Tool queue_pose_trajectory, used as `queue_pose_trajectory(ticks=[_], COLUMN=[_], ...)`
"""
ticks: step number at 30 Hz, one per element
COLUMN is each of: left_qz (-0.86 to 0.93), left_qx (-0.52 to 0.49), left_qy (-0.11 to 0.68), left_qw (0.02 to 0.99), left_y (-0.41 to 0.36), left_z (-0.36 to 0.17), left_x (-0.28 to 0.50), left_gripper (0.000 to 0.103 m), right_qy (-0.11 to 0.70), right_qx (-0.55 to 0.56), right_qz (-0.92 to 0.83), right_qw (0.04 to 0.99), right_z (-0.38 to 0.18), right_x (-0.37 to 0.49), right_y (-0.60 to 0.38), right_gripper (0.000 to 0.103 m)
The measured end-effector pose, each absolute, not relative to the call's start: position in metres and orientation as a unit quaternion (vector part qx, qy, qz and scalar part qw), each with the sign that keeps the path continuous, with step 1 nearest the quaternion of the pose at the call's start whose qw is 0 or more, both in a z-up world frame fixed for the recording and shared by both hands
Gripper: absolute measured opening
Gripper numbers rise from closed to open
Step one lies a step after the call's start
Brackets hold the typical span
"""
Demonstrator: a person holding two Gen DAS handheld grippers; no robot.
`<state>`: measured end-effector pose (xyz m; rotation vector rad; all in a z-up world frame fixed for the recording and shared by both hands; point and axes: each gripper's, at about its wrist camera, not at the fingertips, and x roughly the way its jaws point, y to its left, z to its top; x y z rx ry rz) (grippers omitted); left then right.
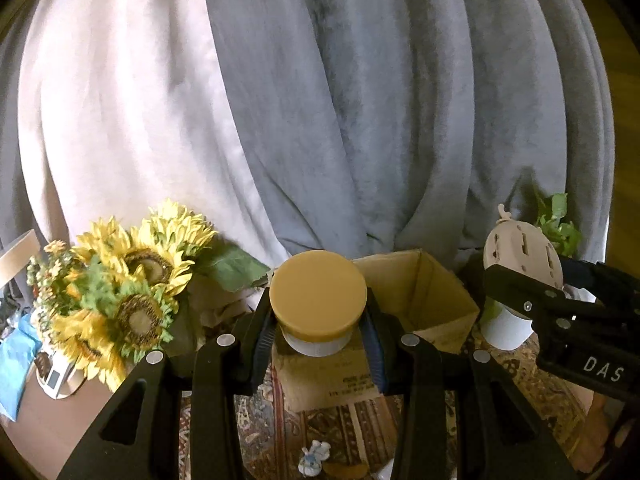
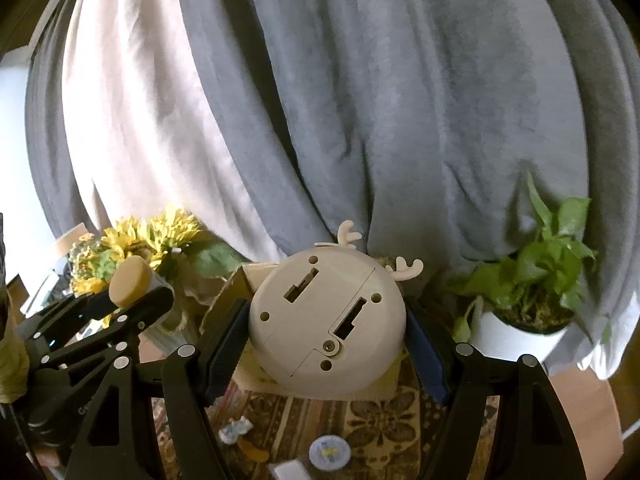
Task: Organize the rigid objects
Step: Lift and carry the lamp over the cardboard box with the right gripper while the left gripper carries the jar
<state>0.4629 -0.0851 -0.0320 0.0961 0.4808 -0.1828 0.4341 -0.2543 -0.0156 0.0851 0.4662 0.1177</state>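
jar (image 1: 318,300): 1, pinched by left fingers (image 1: 372,336) | antlered lamp (image 2: 326,320): 1, pinched by right fingers (image 2: 224,344)

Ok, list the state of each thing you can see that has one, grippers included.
Left gripper: shut on yellow-lidded jar, lid on.
Right gripper: shut on antlered gadget, underside facing camera.
Cardboard box: open.
Potted plant: upright.
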Motion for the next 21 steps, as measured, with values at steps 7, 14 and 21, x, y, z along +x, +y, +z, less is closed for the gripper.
queue_pose_trajectory(ticks=[7, 14, 21], left_qz=[-0.089, -0.092, -0.112], left_qx=[0.053, 0.071, 0.075], left_qy=[0.258, 0.29, 0.348], left_qw=[0.961, 0.95, 0.928], left_y=[-0.086, -0.09, -0.093], left_z=[-0.035, -0.044, -0.061], left_x=[0.492, 0.523, 0.556], left_gripper=[0.04, 0.04, 0.04], right_qy=[0.261, 0.304, 0.349], right_qx=[0.051, 0.048, 0.046], right_qz=[0.075, 0.084, 0.095], right_qw=[0.961, 0.948, 0.931], right_z=[-0.019, -0.028, -0.043], right_x=[0.475, 0.512, 0.54], right_y=[-0.259, -0.259, -0.257], right_gripper=[0.075, 0.075, 0.075])
